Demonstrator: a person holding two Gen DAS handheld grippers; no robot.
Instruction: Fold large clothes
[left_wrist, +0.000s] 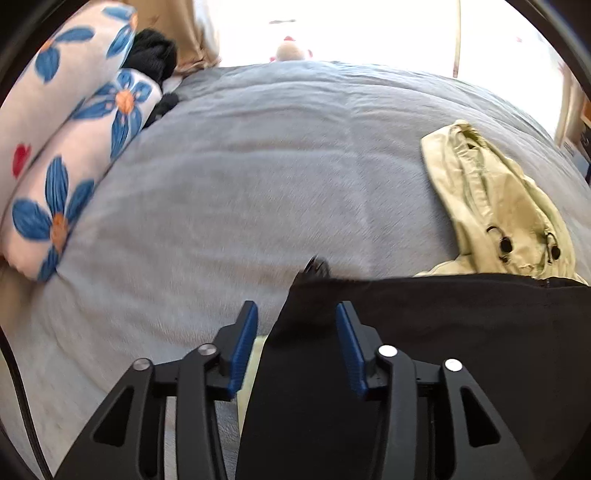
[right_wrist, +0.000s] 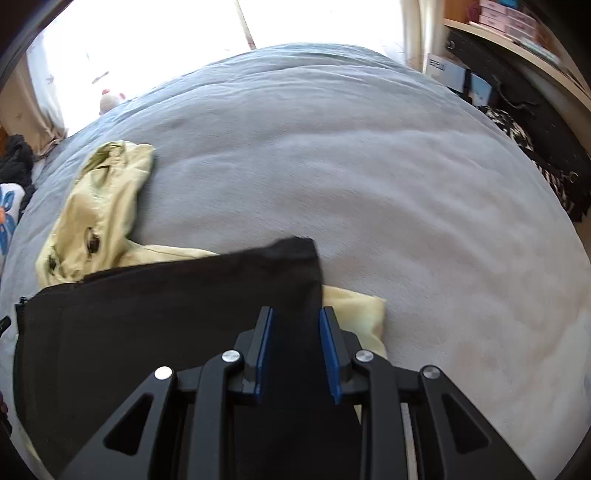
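Observation:
A large black garment (left_wrist: 461, 332) lies flat at the near edge of a grey-blue bed, over part of a pale yellow-green hooded jacket (left_wrist: 495, 206). My left gripper (left_wrist: 297, 314) is open, its blue pads either side of the garment's left corner. In the right wrist view the black garment (right_wrist: 155, 317) spreads left, with the jacket (right_wrist: 99, 210) behind it and a jacket part (right_wrist: 358, 314) showing at its right. My right gripper (right_wrist: 295, 314) is open, straddling the garment's right corner.
The grey-blue bed cover (left_wrist: 258, 177) fills both views. Two floral pillows (left_wrist: 74, 147) and dark clothes (left_wrist: 155, 55) lie at the left. A soft toy (left_wrist: 290, 50) sits at the far edge. Shelves and boxes (right_wrist: 517, 44) stand right of the bed.

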